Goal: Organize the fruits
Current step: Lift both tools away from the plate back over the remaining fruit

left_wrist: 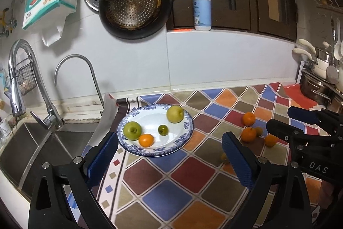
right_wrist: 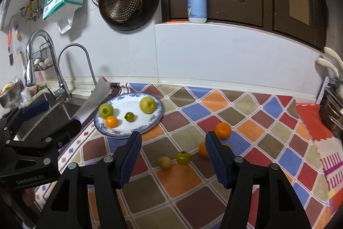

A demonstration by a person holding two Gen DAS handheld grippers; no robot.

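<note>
A blue-rimmed white plate point(left_wrist: 186, 134) point(right_wrist: 157, 115) holds a green apple point(left_wrist: 132, 130) point(right_wrist: 106, 110), a yellow-green apple point(left_wrist: 175, 114) point(right_wrist: 147, 105), a small dark green fruit point(left_wrist: 162, 129) point(right_wrist: 129, 116) and an orange point(left_wrist: 146, 140) point(right_wrist: 112, 121). On the patterned mat lie loose oranges point(left_wrist: 248, 118) point(right_wrist: 223, 130), a small green fruit point(right_wrist: 182, 157) and a small yellow fruit point(right_wrist: 164, 162). My left gripper point(left_wrist: 169, 156) is open and empty in front of the plate. My right gripper point(right_wrist: 173, 156) is open and empty over the loose fruits.
A sink point(left_wrist: 32, 143) with two faucets lies left of the plate. Pans point(left_wrist: 135, 8) hang on the wall. A pump bottle point(left_wrist: 202, 8) stands on a ledge. Pots point(left_wrist: 319, 87) stand at the far right.
</note>
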